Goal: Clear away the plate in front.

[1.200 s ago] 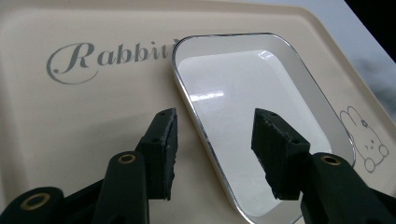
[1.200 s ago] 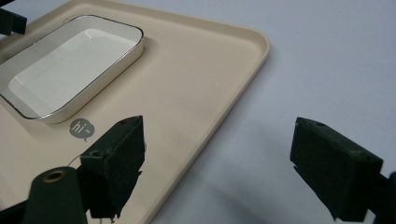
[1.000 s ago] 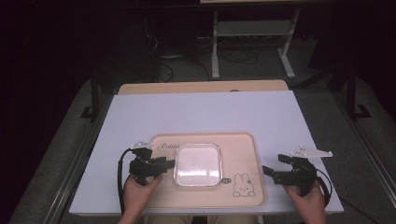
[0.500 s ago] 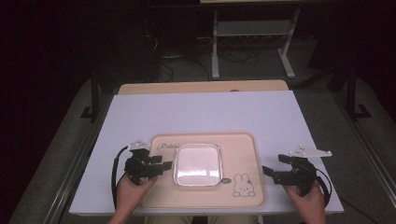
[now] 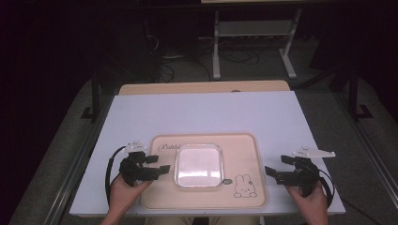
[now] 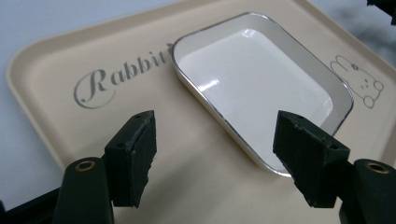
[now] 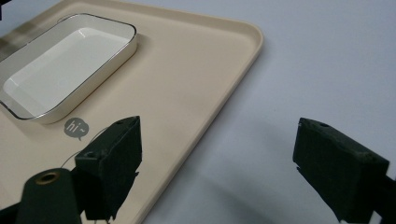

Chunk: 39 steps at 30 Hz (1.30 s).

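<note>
Dark floor and a metal rack fill the top of the high view, and below them lies the white rectangular table top (image 5: 206, 117), my working surface. On its lower middle part sits the beige plastic tray with a rabbit drawing (image 5: 244, 154), set square to me so both hands can reach it equally. Slightly left of the tray's centre rests the white square enamel dish with a silver rim (image 5: 198, 164), lying flat and empty. I judge it is placed there on purpose. My left gripper (image 5: 162, 168) hovers at the lower left, just beside the dish; its jaws have just been opening and now stand wide with nothing between them. My right gripper (image 5: 271, 172) waits at the lower right over the tray's edge, jaws also spread and empty, well apart from the dish.
</note>
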### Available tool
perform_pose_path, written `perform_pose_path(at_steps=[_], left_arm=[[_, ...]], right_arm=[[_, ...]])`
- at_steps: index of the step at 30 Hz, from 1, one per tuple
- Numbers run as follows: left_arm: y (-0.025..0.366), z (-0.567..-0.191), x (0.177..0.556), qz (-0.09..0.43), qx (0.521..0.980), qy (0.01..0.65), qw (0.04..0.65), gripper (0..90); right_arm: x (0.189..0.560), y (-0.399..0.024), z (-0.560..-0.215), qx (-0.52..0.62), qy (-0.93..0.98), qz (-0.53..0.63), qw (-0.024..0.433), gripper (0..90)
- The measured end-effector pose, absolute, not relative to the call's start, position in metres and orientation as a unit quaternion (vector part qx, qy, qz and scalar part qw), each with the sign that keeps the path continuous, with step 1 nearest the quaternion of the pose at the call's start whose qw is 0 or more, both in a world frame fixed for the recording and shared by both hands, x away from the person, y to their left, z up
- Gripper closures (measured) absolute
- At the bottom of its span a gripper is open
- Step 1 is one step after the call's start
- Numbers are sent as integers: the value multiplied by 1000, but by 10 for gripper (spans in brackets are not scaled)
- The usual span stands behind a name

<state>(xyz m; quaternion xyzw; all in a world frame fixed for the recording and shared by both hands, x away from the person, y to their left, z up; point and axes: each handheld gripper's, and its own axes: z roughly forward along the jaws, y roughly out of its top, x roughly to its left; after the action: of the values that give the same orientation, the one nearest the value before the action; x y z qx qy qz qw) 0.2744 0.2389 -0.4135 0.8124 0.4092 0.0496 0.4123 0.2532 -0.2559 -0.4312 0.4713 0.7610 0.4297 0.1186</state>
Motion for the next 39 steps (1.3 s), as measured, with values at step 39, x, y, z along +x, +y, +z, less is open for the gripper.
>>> perform_pose_path(at_steps=[39], left_arm=[[304, -424, 235, 116, 806, 420, 399, 254]], right_arm=[[250, -261, -432, 469, 762, 432, 116, 144]])
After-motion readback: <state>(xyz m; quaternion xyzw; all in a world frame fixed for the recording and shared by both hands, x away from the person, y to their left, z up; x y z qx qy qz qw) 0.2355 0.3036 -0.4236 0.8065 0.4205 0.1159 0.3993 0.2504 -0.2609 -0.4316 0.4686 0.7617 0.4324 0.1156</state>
